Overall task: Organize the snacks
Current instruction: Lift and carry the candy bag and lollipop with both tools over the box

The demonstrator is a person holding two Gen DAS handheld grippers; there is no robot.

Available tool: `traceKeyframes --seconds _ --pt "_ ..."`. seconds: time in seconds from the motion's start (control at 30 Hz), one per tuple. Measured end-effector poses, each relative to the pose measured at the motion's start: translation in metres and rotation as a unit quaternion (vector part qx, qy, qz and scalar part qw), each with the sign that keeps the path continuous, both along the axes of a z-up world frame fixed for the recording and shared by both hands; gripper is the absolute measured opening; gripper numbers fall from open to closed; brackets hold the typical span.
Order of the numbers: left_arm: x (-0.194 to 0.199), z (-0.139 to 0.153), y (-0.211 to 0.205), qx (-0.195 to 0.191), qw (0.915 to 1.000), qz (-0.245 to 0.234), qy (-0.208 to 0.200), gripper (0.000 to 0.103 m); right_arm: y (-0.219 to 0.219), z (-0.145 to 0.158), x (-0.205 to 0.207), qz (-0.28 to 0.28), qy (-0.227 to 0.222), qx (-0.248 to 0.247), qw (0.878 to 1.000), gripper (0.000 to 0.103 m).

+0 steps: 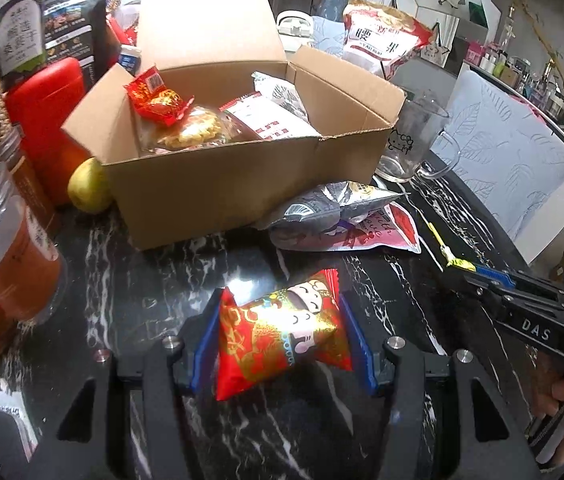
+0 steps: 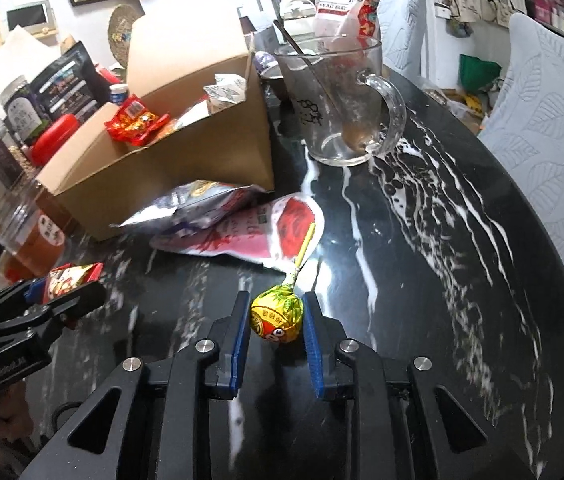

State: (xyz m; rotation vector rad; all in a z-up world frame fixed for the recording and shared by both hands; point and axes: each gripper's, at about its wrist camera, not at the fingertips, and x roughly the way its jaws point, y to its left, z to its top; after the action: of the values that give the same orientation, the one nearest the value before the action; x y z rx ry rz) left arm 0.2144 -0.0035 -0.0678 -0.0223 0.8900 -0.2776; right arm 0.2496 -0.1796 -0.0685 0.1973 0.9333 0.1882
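Observation:
An open cardboard box point(image 1: 218, 184) with several snack packs inside stands on the black marble table; it also shows in the right wrist view point(image 2: 154, 176). My left gripper point(image 1: 282, 332) is shut on a red and gold snack packet point(image 1: 282, 336), held just above the table in front of the box. My right gripper point(image 2: 276, 320) has its blue pads on both sides of a yellow-wrapped lollipop point(image 2: 276, 317) that lies on the table; the pads look to touch its wrapper. A silver bag point(image 1: 321, 208) and a pink pouch point(image 1: 385, 232) lie beside the box.
A glass mug point(image 2: 337, 100) with a spoon stands right of the box. Jars, a red container point(image 1: 42, 128) and a yellow fruit point(image 1: 88, 186) crowd the left side. A tall snack bag point(image 1: 381, 40) stands behind. Pale chair backs point(image 1: 501, 160) edge the table at right.

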Motion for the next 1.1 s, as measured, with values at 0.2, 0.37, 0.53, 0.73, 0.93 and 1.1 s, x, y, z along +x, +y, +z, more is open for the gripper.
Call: traceKeyframes --seconds 0.2,0.37,0.53,0.73,0.93,1.1 --pt "-0.024 0.011 0.015 0.0 0.9998 0.008 -0.019 0.055 0.013 0.01 -0.023 0.004 -0.008 0.0 1.0 0.025" --pt "-0.04 0.021 0.026 -0.001 0.9992 0.019 -0.037 0.055 0.027 0.017 -0.044 0.018 -0.019 0.008 1.0 0.025" --pt "-0.054 0.038 0.035 0.002 0.9978 0.031 -0.059 0.055 0.041 0.027 -0.062 0.036 -0.034 0.013 0.999 0.025" --pt "-0.06 0.062 0.044 -0.002 0.9952 0.04 -0.089 0.055 0.056 0.046 -0.074 0.06 -0.058 0.014 0.996 0.025" --pt "-0.055 0.089 0.05 -0.007 0.9915 0.039 -0.124 0.055 0.064 0.07 -0.077 0.079 -0.09 0.015 0.993 0.025" --pt "-0.042 0.113 0.054 -0.006 0.9869 0.039 -0.156 0.055 0.071 0.093 -0.067 0.09 -0.115 0.017 0.989 0.025"
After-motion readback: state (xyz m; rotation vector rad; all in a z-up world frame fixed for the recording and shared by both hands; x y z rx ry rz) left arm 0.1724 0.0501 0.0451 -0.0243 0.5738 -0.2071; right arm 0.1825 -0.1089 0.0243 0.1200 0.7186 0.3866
